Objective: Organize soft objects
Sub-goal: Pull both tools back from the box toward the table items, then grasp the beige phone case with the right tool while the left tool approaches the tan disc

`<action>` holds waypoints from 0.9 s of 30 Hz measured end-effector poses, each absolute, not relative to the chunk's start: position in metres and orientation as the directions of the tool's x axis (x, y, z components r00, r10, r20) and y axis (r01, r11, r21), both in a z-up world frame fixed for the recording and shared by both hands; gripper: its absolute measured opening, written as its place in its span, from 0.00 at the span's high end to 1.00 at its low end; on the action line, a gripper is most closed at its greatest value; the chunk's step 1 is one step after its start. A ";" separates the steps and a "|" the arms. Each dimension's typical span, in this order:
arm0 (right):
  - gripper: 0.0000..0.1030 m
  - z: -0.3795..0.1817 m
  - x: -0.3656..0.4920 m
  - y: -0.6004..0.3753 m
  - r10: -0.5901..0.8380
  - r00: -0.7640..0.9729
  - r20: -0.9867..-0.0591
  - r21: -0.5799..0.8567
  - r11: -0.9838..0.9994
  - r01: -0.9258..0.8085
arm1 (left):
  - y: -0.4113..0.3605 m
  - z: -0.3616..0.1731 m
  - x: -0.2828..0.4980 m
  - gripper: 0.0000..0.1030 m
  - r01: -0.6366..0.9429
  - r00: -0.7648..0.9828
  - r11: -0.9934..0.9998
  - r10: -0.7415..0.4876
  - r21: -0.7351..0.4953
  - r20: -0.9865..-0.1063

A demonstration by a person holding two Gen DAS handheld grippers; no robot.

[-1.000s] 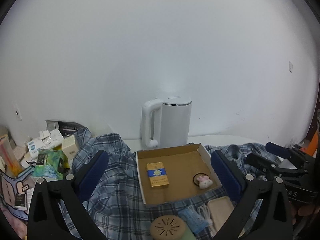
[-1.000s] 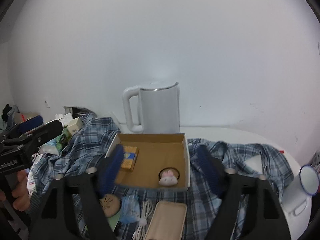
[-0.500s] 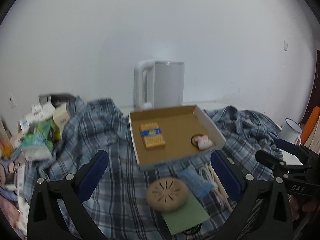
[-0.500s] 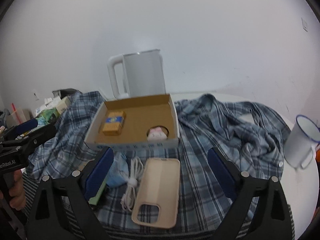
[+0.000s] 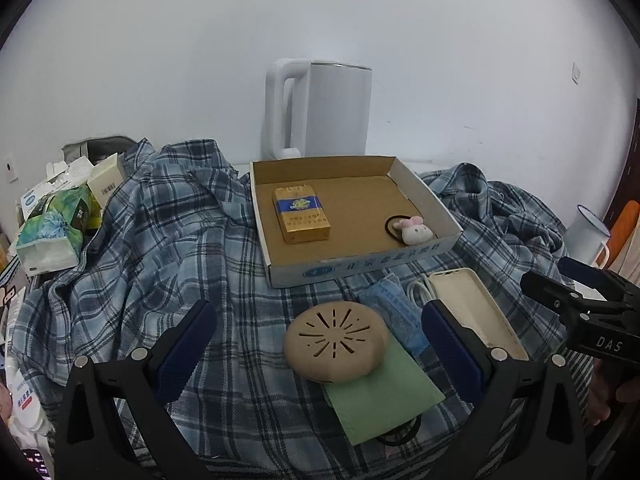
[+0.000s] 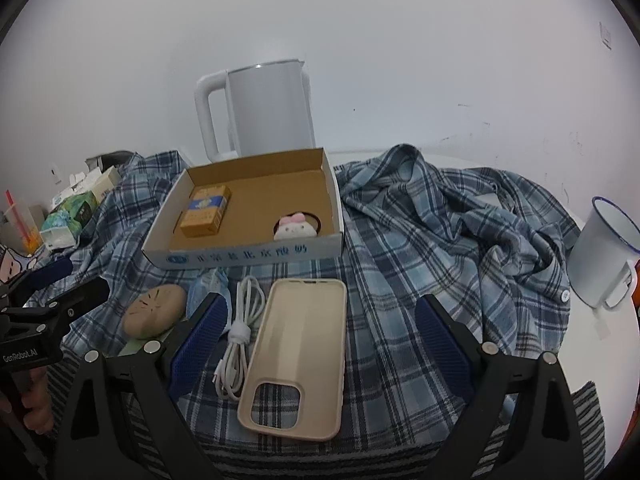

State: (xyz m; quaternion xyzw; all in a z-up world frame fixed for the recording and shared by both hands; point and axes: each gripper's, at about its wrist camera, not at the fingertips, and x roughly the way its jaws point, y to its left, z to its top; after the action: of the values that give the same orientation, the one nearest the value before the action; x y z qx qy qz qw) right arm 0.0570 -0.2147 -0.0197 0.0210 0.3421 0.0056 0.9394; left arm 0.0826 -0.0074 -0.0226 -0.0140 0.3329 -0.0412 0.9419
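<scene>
Your left gripper [image 5: 318,346] is spread wide and holds nothing, poised over the tan round cushion [image 5: 335,340], which lies just in front of the cardboard box [image 5: 360,268] on the plaid shirt [image 5: 160,240]. Your right gripper [image 6: 322,342] is also wide and empty, above the beige phone case [image 6: 300,360] in front of that box. The bunny hair tie [image 6: 295,227] sits inside the box.

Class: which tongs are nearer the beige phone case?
Right. The right tongs straddle the phone case, open around it; the left tongs sit beside it, over the round tan pad.
</scene>
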 end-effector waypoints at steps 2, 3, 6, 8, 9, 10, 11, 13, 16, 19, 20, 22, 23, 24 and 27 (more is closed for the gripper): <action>0.09 -0.023 0.058 -0.213 0.021 0.759 -0.651 0.037 0.999 0.004 | -0.009 -0.026 0.083 0.00 0.074 0.776 0.996 -0.085 -0.043 -0.625; 0.09 -0.025 0.058 -0.213 0.020 0.755 -0.655 0.035 0.999 0.004 | -0.010 -0.028 0.083 0.00 0.078 0.777 0.996 -0.084 -0.037 -0.624; 0.09 -0.028 0.059 -0.213 0.020 0.745 -0.667 0.035 0.999 0.005 | -0.013 -0.031 0.085 0.00 0.087 0.772 0.996 -0.088 -0.033 -0.630; 0.09 -0.029 0.061 -0.213 0.019 0.741 -0.671 0.035 0.999 0.006 | -0.012 -0.033 0.086 0.00 0.090 0.769 0.995 -0.094 -0.039 -0.632; 0.09 -0.029 0.062 -0.212 0.019 0.739 -0.673 0.036 0.999 0.007 | -0.011 -0.033 0.086 0.00 0.090 0.769 0.995 -0.097 -0.043 -0.632; 0.09 -0.029 0.063 -0.212 0.018 0.736 -0.677 0.036 0.999 0.009 | -0.010 -0.034 0.086 0.00 0.090 0.768 0.995 -0.101 -0.050 -0.632; 0.09 -0.029 0.064 -0.212 0.016 0.731 -0.682 0.036 0.999 0.012 | -0.009 -0.034 0.087 0.00 0.089 0.768 0.994 -0.104 -0.056 -0.632; 0.09 -0.033 0.070 -0.210 0.001 0.711 -0.703 0.034 0.999 0.032 | -0.006 -0.035 0.087 0.00 0.088 0.767 0.993 -0.114 -0.073 -0.631; 0.09 -0.041 0.080 -0.205 0.000 0.674 -0.739 0.037 0.998 0.041 | -0.001 -0.038 0.088 0.00 0.065 0.769 0.994 -0.107 -0.089 -0.630; 0.10 -0.050 0.089 -0.198 -0.018 0.650 -0.759 0.004 0.999 0.033 | 0.003 -0.038 0.087 0.00 0.059 0.771 0.992 -0.117 -0.113 -0.625; 0.12 -0.053 0.092 -0.197 -0.021 0.642 -0.766 0.001 0.999 0.033 | 0.004 -0.039 0.087 0.00 0.055 0.771 0.992 -0.114 -0.113 -0.626; 0.13 -0.060 0.098 -0.196 -0.021 0.623 -0.782 0.002 0.999 0.037 | 0.002 -0.041 0.088 0.00 0.063 0.765 0.992 -0.118 -0.109 -0.633; 0.13 -0.062 0.100 -0.196 -0.025 0.617 -0.787 0.000 0.999 0.041 | 0.000 -0.042 0.088 0.00 0.067 0.763 0.992 -0.119 -0.105 -0.635; 0.13 -0.066 0.103 -0.196 -0.036 0.609 -0.793 -0.008 0.999 0.049 | -0.001 -0.042 0.088 0.00 0.068 0.763 0.993 -0.117 -0.100 -0.636; 0.13 -0.075 0.108 -0.195 -0.052 0.586 -0.809 -0.029 0.998 0.050 | -0.001 -0.042 0.087 0.00 0.069 0.766 0.993 -0.111 -0.091 -0.634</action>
State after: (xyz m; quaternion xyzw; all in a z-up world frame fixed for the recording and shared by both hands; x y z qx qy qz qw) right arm 0.1077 -0.1947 -0.0750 -0.0014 0.4542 -0.0287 0.8905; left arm 0.0871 -0.0015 -0.0424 -0.0312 0.3390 -0.0477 0.9391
